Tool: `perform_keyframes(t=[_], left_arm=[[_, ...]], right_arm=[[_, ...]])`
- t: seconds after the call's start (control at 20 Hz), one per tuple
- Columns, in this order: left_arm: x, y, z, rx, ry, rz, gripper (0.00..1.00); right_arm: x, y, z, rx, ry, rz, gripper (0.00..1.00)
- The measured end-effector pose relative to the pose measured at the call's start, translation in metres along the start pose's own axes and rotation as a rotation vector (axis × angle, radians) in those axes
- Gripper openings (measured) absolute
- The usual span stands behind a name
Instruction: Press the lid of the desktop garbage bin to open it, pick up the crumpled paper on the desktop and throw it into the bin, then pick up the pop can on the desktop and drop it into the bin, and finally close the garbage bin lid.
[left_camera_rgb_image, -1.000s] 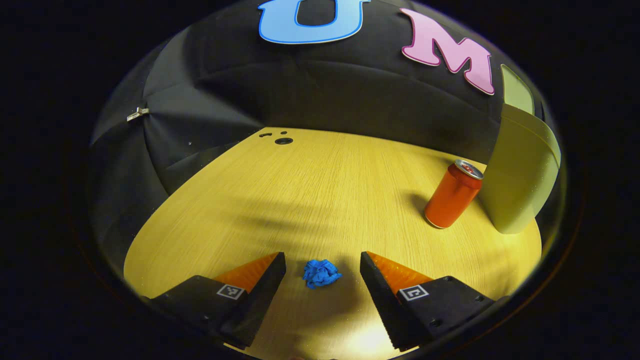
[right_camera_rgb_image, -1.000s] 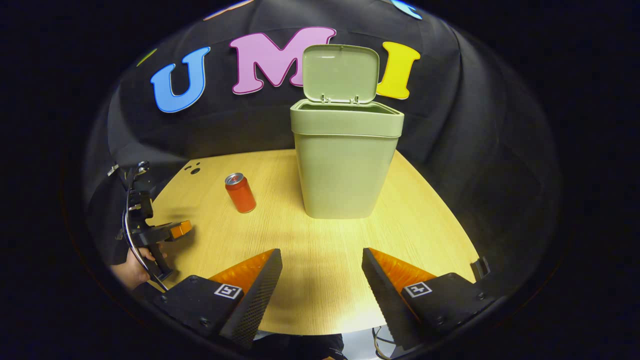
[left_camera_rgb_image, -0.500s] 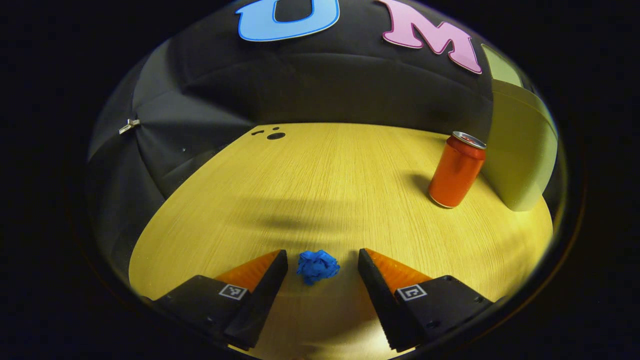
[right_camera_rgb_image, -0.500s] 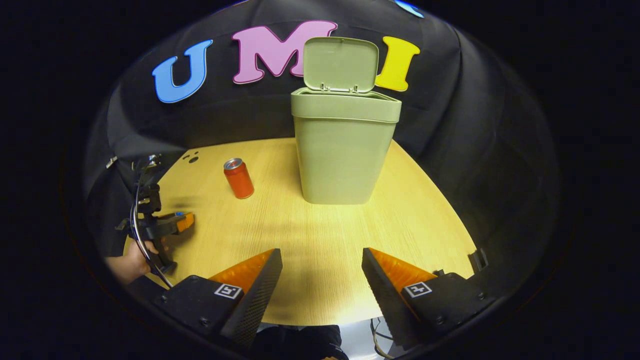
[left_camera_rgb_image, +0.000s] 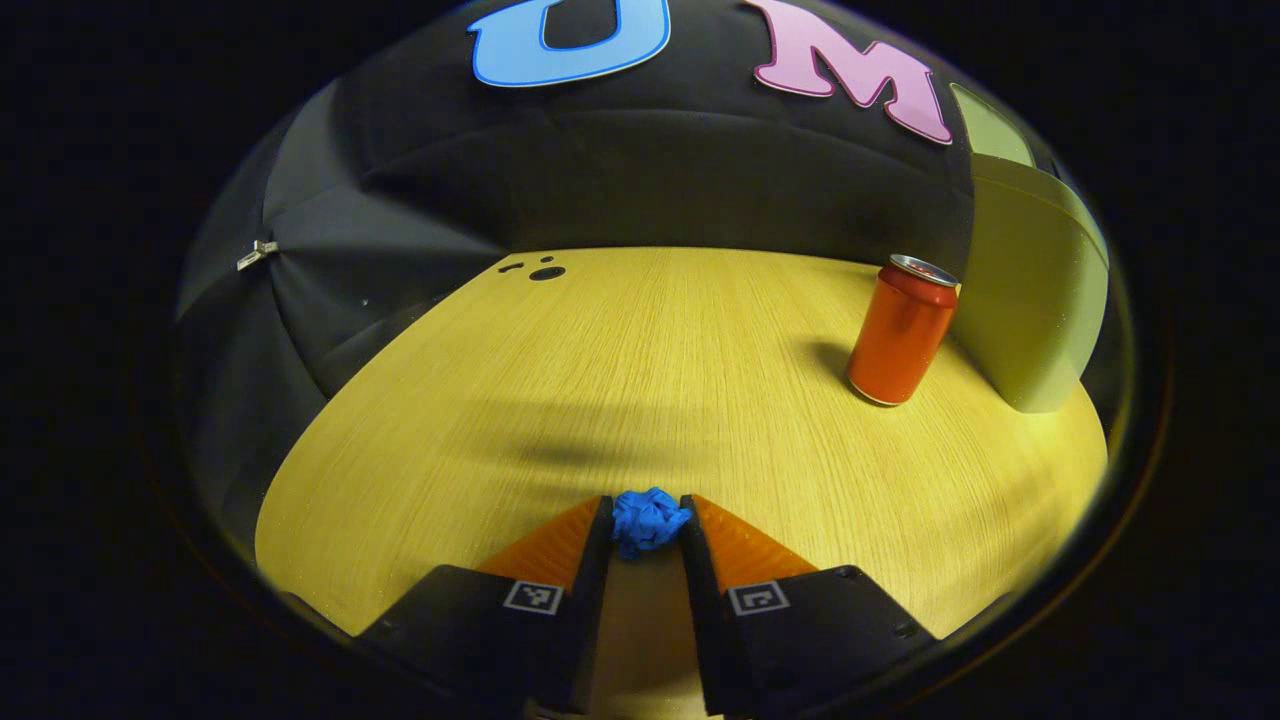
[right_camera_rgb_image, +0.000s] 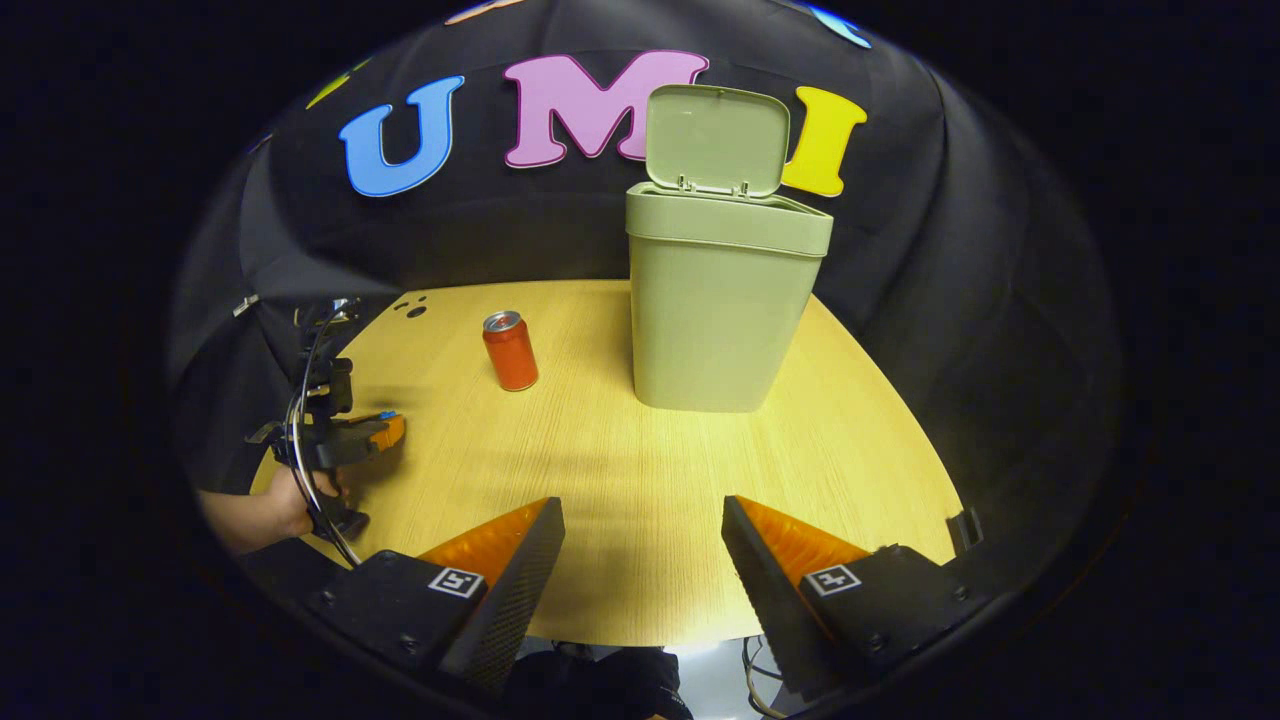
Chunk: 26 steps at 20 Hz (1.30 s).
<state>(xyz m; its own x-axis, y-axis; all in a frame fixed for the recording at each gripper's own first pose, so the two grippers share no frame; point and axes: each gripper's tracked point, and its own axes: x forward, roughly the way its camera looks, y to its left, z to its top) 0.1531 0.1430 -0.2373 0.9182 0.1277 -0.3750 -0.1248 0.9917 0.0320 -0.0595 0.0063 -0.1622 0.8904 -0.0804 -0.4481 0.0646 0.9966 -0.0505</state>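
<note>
The bin (right_camera_rgb_image: 728, 300) stood at the back of the table (right_camera_rgb_image: 620, 520), lid (right_camera_rgb_image: 717, 138) up, with the pop can (right_camera_rgb_image: 510, 350) upright just left of it; my right gripper view gave me that open mouth, which my left gripper view cut off. My right gripper (right_camera_rgb_image: 643, 525) hung wide apart, empty. My left gripper (left_camera_rgb_image: 647, 522) had both fingers pinching the crumpled paper (left_camera_rgb_image: 648, 518) low over the table: light, soft stuff, I judged, best squeezed across its middle.

No readable text, square coded markers on the gripper bodies
</note>
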Motion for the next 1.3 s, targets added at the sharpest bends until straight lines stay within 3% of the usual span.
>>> perform_keyframes(t=[0.25,0.55,0.6,1.0,1.15,1.3], left_arm=[[-0.003,-0.003,0.001,0.058,0.01,-0.006,0.34],[-0.019,-0.01,0.019,0.047,-0.005,-0.021,0.31],[-0.025,-0.013,0.026,0.047,-0.015,-0.028,0.27],[-0.085,-0.036,0.097,0.025,-0.115,-0.076,0.31],[-0.111,-0.06,0.134,0.011,-0.166,-0.12,0.27],[-0.13,-0.092,0.179,0.034,-0.224,-0.175,0.3]], right_arm=[[-0.005,-0.017,-0.011,0.026,0.022,-0.036,0.98],[-0.005,-0.02,-0.018,0.049,0.038,-0.028,0.99],[-0.005,-0.018,-0.017,0.05,0.037,-0.022,0.99],[0.012,-0.016,-0.01,0.013,0.048,0.053,0.99],[0.023,-0.024,0.004,0.037,0.04,0.077,0.99],[0.036,-0.041,0.02,0.037,0.016,0.065,0.99]])
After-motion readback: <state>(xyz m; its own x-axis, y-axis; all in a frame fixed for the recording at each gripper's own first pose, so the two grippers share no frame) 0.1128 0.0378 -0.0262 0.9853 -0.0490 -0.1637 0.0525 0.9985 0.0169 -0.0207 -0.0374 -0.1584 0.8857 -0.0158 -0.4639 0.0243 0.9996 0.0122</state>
